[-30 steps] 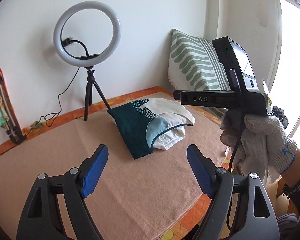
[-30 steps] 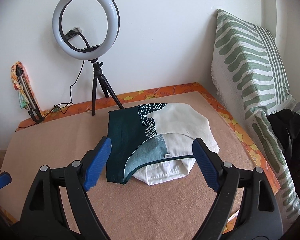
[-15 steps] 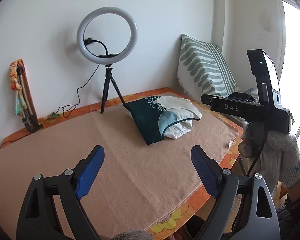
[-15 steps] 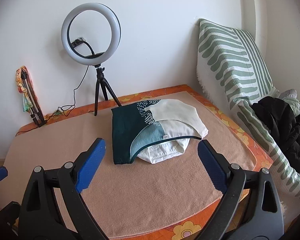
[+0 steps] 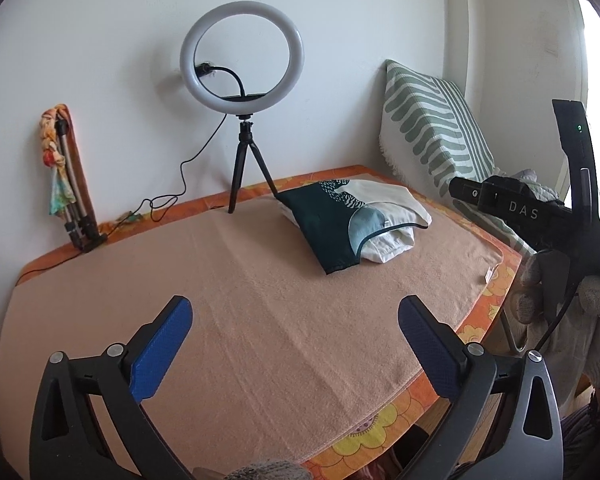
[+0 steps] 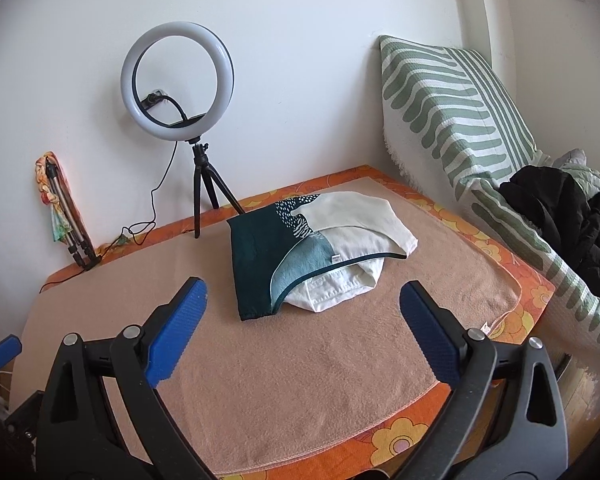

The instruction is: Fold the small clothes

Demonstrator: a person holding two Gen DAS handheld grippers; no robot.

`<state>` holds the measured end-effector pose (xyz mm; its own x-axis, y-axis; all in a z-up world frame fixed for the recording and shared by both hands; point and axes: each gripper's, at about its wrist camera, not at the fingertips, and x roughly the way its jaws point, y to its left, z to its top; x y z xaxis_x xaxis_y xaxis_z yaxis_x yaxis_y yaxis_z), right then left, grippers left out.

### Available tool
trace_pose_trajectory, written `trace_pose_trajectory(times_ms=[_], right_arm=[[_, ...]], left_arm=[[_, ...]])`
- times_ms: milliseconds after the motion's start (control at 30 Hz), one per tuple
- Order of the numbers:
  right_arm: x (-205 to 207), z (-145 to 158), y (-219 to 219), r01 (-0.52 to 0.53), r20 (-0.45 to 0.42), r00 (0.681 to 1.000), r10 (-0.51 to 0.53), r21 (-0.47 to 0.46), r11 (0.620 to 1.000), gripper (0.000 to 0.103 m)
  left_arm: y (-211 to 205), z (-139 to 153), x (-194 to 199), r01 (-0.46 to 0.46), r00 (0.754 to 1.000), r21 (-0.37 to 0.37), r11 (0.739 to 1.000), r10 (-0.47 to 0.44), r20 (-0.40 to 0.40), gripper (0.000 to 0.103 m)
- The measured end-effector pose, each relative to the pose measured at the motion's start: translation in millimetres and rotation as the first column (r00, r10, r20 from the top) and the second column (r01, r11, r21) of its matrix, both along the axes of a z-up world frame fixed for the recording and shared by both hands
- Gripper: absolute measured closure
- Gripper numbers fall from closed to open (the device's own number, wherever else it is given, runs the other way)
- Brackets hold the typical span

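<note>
A folded dark teal, light blue and white garment [image 6: 300, 252] lies on top of a folded white garment [image 6: 340, 288] at the far right of the peach towel [image 6: 300, 380]. It also shows in the left wrist view [image 5: 340, 220]. My left gripper [image 5: 296, 340] is open and empty, well back from the stack, over the towel's near part. My right gripper [image 6: 304, 320] is open and empty, just short of the stack. The right gripper's body and gloved hand show in the left wrist view [image 5: 560, 232].
A ring light on a black tripod [image 6: 198, 184] stands behind the clothes by the wall. A folded tripod [image 6: 66, 224] leans at the far left. A green striped cushion [image 6: 452, 120] and a black jacket [image 6: 572, 216] lie to the right. An orange flowered cover [image 6: 412, 436] edges the towel.
Both grippers have pulled back and up from the folded stack, which now looks smaller and farther away. Both stay open. The clothes have not moved.
</note>
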<state>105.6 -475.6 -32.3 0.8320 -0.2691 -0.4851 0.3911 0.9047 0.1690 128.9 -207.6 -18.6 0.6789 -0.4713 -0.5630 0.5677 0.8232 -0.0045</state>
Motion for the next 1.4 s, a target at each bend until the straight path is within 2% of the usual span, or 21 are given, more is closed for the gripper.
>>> trace_pose_trajectory(times_ms=[100, 367, 533, 767, 1400], right_arm=[[-3.0, 1.5, 4.0, 0.011, 0.031, 0.999, -0.011, -0.003, 1.0, 0.0], [2.8, -5.3, 12.3, 0.012, 0.011, 1.0, -0.011, -0.039, 0.999, 0.0], [3.1, -11.6, 18.7, 0.021, 0.002, 1.0, -0.021, -0.086, 0.996, 0.0], [7.3, -25.4, 18.9, 0.03, -0.032, 0.999, -0.034, -0.094, 0.995, 0.0], [10.1, -30.0, 9.5, 0.051, -0.041, 0.998, -0.055, -0.074, 0.996, 0.0]], left_arm=[[3.3, -6.0, 1.4, -0.012, 1.0, 0.031, 0.999, 0.012, 0.005, 0.001], [13.8, -12.4, -4.3, -0.043, 0.996, 0.061, 0.997, 0.038, 0.08, 0.001], [14.8, -13.1, -4.3, -0.057, 0.995, 0.075, 0.996, 0.051, 0.087, 0.001], [15.4, -12.7, -6.4, -0.06, 0.995, 0.074, 0.995, 0.054, 0.088, 0.001], [12.1, -11.0, -11.1, -0.04, 0.995, 0.082, 0.996, 0.032, 0.09, 0.0]])
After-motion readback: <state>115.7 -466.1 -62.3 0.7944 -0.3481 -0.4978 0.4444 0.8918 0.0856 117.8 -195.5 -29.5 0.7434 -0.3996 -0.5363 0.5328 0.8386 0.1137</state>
